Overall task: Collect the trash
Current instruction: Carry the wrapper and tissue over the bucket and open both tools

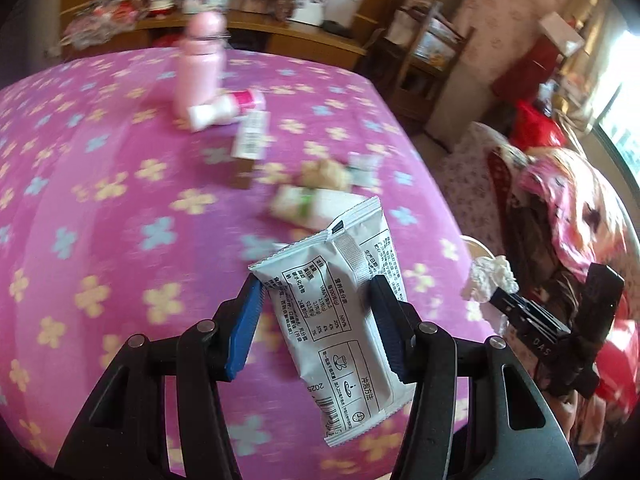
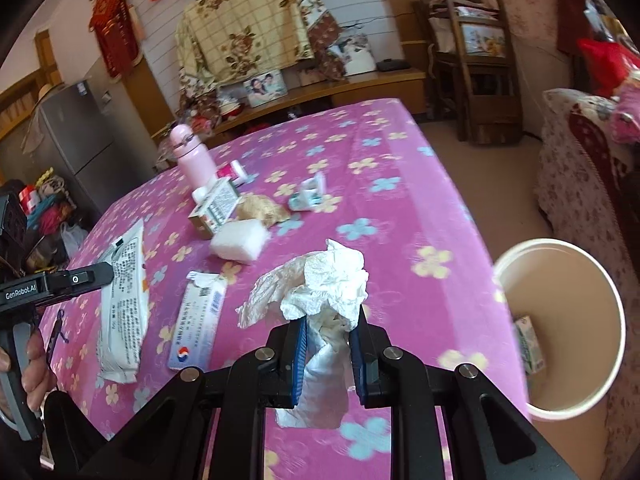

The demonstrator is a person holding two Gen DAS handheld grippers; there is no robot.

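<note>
Above the pink flowered surface point(image 1: 120, 208): white printed foil sachet point(image 1: 340, 312) pinched in the left tool point(image 1: 316, 320); crumpled white tissue point(image 2: 324, 292) clamped in the right tool point(image 2: 328, 344). Just beside the edge, open white paper cup point(image 2: 600, 380). Farther back, pink bottle point(image 2: 192, 156), small cardboard box point(image 2: 214, 208).

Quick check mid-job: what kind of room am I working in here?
Most likely a lived-in family home: a fridge, a framed photo on a wooden shelf, and a table under a pink flowered cloth.
</note>
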